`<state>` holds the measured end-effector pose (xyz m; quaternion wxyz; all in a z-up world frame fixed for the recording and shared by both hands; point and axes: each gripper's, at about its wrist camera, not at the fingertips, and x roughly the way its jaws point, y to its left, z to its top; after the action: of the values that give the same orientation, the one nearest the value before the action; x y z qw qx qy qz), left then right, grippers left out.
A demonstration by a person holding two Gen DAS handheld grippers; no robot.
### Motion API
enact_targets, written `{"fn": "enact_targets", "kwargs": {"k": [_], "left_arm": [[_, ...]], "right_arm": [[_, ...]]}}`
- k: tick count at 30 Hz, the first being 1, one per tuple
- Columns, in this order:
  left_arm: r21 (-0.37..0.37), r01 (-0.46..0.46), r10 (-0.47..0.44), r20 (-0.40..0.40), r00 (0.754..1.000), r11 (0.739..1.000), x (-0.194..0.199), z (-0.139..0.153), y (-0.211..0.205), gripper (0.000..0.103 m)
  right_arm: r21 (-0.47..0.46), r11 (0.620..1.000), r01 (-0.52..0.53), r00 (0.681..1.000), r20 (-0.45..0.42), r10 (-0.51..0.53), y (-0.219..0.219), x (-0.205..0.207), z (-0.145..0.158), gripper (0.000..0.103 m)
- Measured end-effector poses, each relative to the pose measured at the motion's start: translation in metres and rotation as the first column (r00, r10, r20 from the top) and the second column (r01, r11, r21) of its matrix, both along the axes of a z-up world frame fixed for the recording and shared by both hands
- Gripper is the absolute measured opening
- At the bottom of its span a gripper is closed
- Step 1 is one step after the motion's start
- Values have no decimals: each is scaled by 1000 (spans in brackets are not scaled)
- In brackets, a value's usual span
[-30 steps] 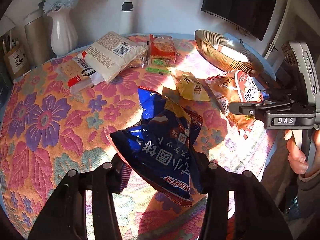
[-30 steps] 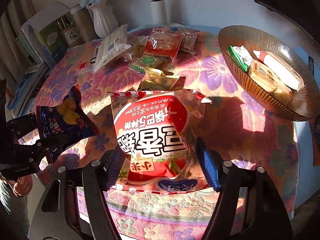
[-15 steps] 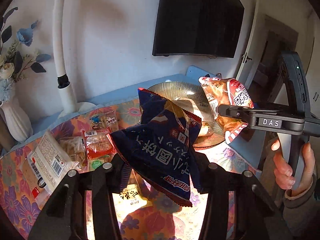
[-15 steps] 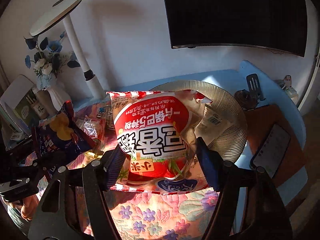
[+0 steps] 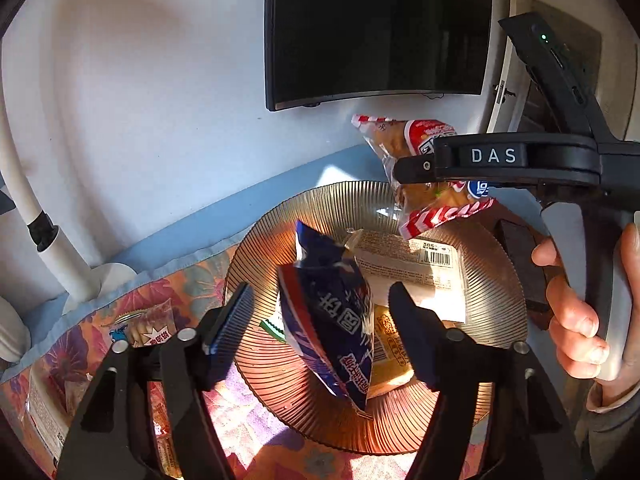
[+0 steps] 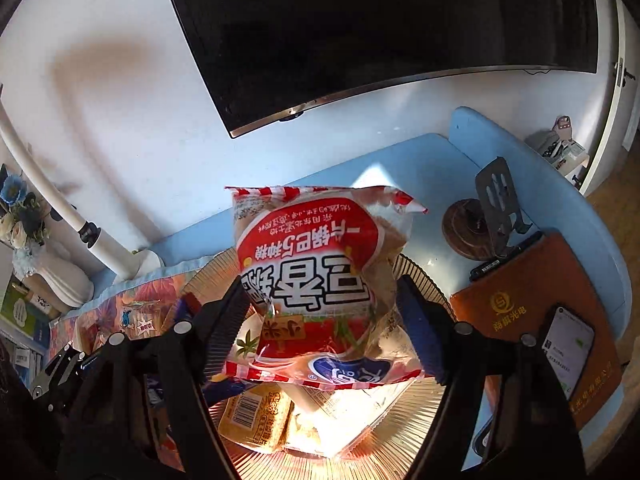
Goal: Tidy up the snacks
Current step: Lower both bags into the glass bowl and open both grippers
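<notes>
My left gripper (image 5: 320,320) is open above the ribbed brown bowl (image 5: 260,264). The dark blue snack bag (image 5: 332,320) sits loose between its fingers, tipping down into the bowl. My right gripper (image 6: 320,312) is shut on the red and white snack bag (image 6: 316,280) and holds it over the same bowl (image 6: 420,280); that bag also shows in the left wrist view (image 5: 424,176), high over the bowl's far right rim. A pale wrapped pack with a barcode (image 5: 412,264) and a yellow cracker pack (image 6: 256,412) lie in the bowl.
More snack packs (image 5: 148,328) lie on the floral tablecloth (image 5: 168,292) left of the bowl. A white lamp pole (image 5: 44,236) stands at the left. A brown notebook (image 6: 532,300), a phone (image 6: 566,344) and a phone stand (image 6: 496,204) are right of the bowl. A dark screen (image 5: 376,28) hangs on the wall.
Both grippers moved from the table's middle to over the bowl. The left jaws opened and let go of the blue bag, which is dropping into the bowl. The right still holds its bag.
</notes>
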<state>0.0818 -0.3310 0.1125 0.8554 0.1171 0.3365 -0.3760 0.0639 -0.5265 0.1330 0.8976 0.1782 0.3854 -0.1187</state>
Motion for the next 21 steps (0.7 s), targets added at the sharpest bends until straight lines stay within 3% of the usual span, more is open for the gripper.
{"fn": "enact_targets", "kwargs": {"k": [3,11,16,21], "left_arm": [[-33,-15,13,-47,999,999,9,0,12,79],[-74,-86,83,-43,996,994,5,12,69,79],[-129,-143,142,-13,990,981,-12,39,121,81],[-241,-225,232,1,973,944,-39,69,201,85]], "right_arm": [[29,1000,-4,1000,12,3,-7,-8,-1,80],[55,998,-42,998,43,40,17,-38,14,79],[2,992,-127,990,63,127,64,-56,37,80],[-22,966,-258,961,101,259,125,-78,57,80]]}}
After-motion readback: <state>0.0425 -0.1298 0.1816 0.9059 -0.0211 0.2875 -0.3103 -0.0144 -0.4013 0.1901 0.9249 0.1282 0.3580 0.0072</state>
